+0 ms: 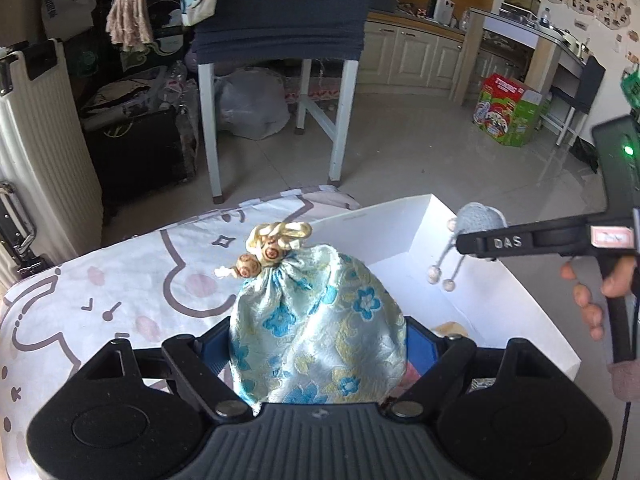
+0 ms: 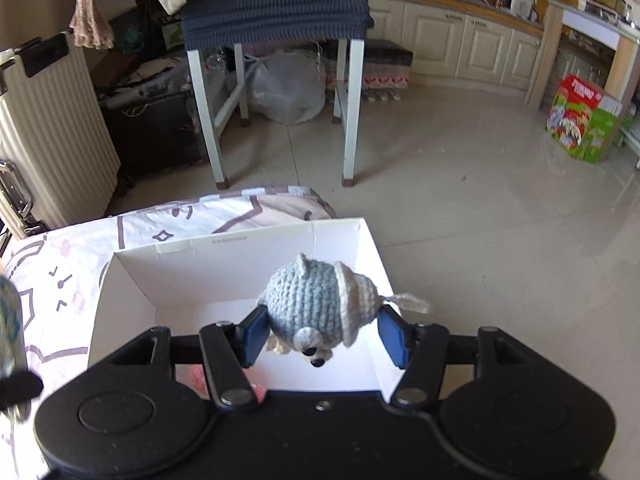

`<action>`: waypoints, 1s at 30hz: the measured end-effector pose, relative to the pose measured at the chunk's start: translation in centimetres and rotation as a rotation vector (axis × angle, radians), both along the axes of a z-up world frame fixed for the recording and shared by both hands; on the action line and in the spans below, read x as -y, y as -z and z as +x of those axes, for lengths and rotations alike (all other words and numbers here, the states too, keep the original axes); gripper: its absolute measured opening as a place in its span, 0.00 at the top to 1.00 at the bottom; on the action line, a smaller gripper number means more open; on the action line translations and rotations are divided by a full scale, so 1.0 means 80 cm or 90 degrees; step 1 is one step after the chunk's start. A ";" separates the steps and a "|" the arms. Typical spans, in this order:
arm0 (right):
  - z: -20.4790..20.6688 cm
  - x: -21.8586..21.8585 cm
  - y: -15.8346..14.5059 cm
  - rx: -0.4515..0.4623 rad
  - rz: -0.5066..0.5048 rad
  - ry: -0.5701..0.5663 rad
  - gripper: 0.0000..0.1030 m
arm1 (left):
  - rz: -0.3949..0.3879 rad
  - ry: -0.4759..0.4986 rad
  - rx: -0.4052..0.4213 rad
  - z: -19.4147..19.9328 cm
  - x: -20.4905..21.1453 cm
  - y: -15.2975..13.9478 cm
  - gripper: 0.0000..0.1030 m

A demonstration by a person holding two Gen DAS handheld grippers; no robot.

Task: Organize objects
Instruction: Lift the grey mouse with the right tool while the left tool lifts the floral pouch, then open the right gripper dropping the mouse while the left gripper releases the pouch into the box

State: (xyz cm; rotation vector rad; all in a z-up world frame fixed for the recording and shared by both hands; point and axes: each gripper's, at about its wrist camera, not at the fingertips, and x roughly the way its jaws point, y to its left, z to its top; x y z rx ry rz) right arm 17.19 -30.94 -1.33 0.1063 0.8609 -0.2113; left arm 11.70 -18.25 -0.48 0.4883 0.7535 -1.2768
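Note:
My left gripper (image 1: 318,350) is shut on a pale blue floral drawstring pouch (image 1: 316,320) with wooden beads, held above the patterned cloth beside the white box (image 1: 520,304). My right gripper (image 2: 322,336) is shut on a blue and cream crochet toy (image 2: 316,304), held over the open white box (image 2: 240,252). In the left wrist view the right gripper (image 1: 476,246) shows at the right with the crochet toy (image 1: 478,220) hanging over the box. A pink item (image 2: 198,378) lies in the box's near corner.
The box sits on a cartoon-print cloth (image 1: 120,280) covering a surface that ends at the far edge. Beyond are tiled floor, a white-legged chair (image 2: 276,20), a cream suitcase (image 1: 40,160) at left and a green carton (image 2: 580,120).

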 end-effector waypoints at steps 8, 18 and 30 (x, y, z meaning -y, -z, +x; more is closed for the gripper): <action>0.026 -0.004 0.043 -0.054 0.008 0.003 0.41 | 0.026 0.081 -0.003 -0.042 0.013 0.029 0.17; 0.031 -0.006 0.048 -0.068 -0.013 0.002 0.23 | 0.065 0.179 -0.016 -0.074 0.020 0.054 0.17; 0.019 -0.003 0.048 -0.108 -0.013 -0.021 0.23 | 0.163 0.165 -0.079 -0.082 0.027 0.075 0.09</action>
